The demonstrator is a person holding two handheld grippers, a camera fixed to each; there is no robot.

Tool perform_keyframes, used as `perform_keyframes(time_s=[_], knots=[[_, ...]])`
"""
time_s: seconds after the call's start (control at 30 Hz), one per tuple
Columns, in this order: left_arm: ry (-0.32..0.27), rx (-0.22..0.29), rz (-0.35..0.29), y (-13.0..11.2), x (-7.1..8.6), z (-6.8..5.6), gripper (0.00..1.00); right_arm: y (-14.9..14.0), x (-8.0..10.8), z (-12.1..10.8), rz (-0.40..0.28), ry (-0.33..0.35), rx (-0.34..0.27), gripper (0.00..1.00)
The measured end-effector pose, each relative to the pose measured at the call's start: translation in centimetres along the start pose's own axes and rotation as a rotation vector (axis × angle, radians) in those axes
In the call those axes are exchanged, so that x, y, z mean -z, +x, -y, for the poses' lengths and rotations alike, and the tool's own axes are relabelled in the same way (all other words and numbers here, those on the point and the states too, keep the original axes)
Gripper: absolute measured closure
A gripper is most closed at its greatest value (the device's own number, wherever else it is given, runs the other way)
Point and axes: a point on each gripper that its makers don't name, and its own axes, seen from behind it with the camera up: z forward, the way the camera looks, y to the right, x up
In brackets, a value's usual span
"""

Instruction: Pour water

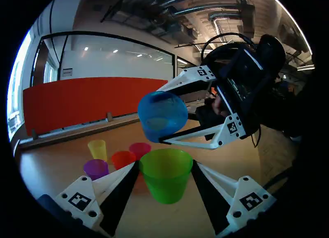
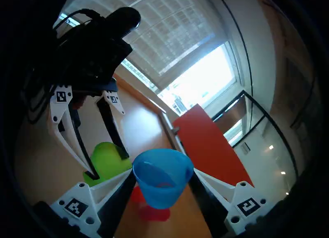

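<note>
Pour lined up
Right gripper clamps blue cup tilted above green cup, itself clamped steady by left gripper, aiming water in.

Your left gripper cam sits low and roughly level over the table, looking across it to the red partition at 9 o'clock. The green cup is right at the lens at 6. The blue cup is dead centre and near, with the right gripper reaching in from 2 o'clock.

Your right gripper cam is rolled and pitched up: table at 8, window at 1, partition at 4. The blue cup is close at 6, the left gripper at 9.

The two cams face each other. Both catch both cups, both grippers, the tabletop and the partition.
</note>
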Motion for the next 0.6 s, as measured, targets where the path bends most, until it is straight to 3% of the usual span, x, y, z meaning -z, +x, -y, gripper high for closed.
perform_keyframes(time_s=[0.6], knots=[[-0.007,-0.003,0.002,0.1,-0.3,-0.3,0.1,0.3,-0.2,-1.1,0.004,-0.01,0.087,0.1]])
